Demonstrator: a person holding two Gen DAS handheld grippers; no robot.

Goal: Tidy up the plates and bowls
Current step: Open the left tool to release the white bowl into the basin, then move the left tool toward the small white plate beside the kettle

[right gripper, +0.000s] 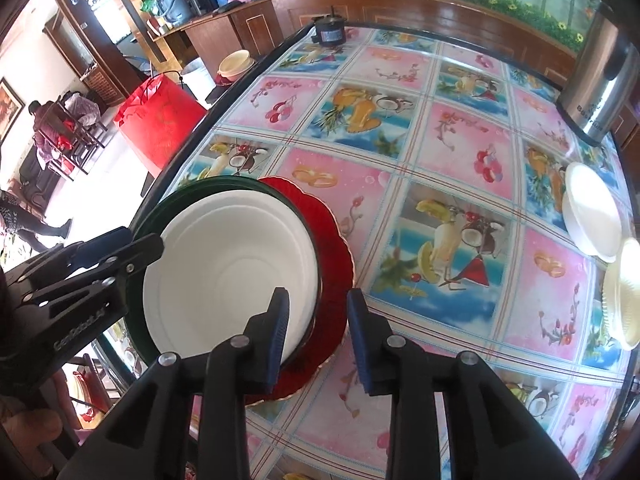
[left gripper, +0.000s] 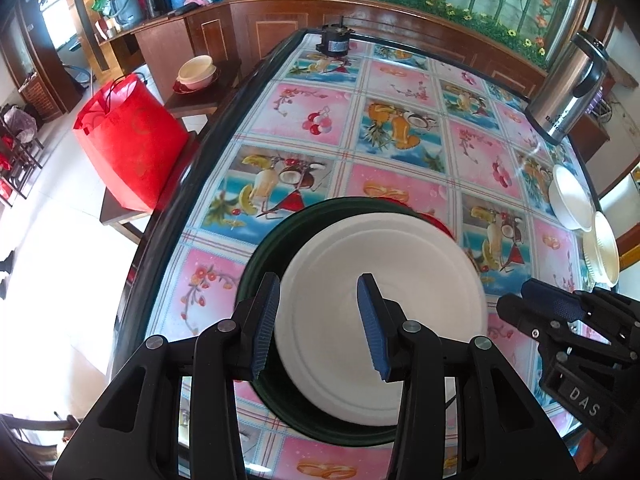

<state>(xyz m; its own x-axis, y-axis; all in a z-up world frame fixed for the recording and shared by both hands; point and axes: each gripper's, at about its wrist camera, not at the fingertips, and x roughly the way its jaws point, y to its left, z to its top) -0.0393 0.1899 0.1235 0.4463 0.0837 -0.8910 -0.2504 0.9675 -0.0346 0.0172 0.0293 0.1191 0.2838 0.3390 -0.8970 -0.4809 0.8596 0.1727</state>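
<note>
Both tongs hang part open and empty: left tongs (left gripper: 318,322) over the white plate (left gripper: 384,312), right tongs (right gripper: 318,338) over the red plate's (right gripper: 332,264) rim. That stack looks finished. Next, I'd guess, the bowls (right gripper: 592,216) far right want gathering.

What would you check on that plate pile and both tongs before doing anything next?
1. White plate sits inside the green plate: ok.
2. Red plate centred under the pile: not ok, it sticks out to one side.
3. Left tongs free of the pile: ok, open above the white plate.
4. Right tongs free: ok, open, nothing gripped.
5. Two white bowls at the table edge gathered: not ok, apart from the pile.
6. Pile steady: cannot tell.
</note>
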